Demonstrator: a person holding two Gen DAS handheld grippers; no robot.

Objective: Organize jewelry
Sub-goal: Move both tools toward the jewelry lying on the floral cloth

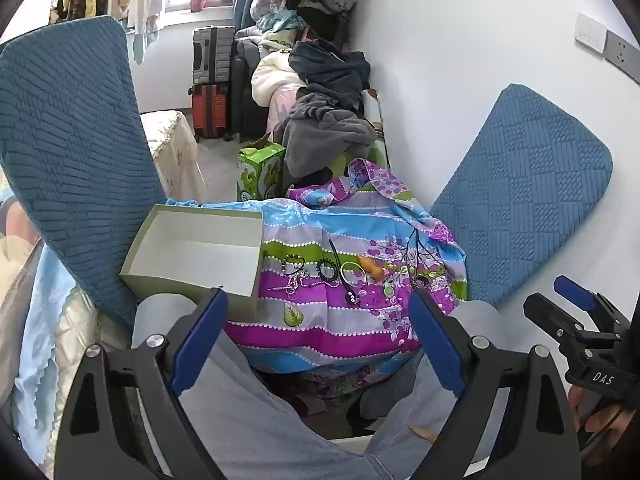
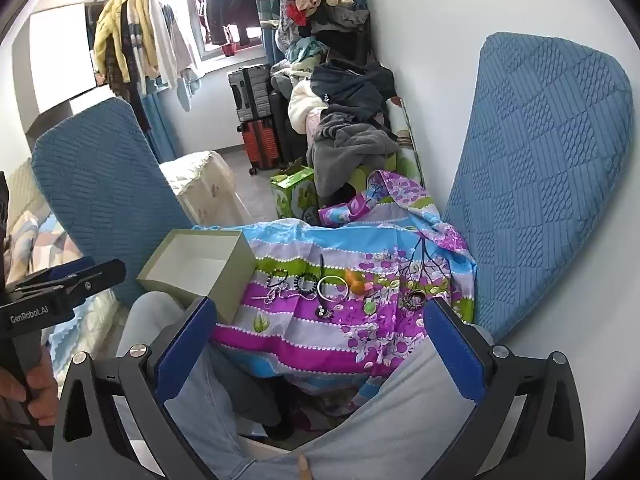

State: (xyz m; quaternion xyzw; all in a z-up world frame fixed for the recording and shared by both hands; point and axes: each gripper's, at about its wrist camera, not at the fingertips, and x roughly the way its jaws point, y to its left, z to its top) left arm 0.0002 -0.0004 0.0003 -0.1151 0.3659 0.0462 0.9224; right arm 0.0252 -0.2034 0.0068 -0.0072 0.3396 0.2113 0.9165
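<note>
floral cloth (image 1: 320,320) over table: bead necklace (image 1: 298,278), white bangle (image 2: 332,287), light, slippery, limp; pinch bangle rim; box (image 1: 192,256) beside; left gripper (image 1: 318,334), right gripper (image 2: 320,342) jaws apart, empty

The cloth (image 1: 344,320) was striped purple, blue and green with flowers; the box (image 1: 192,276) pale green, perhaps grey; the cushions (image 2: 536,184) textured blue.
</note>
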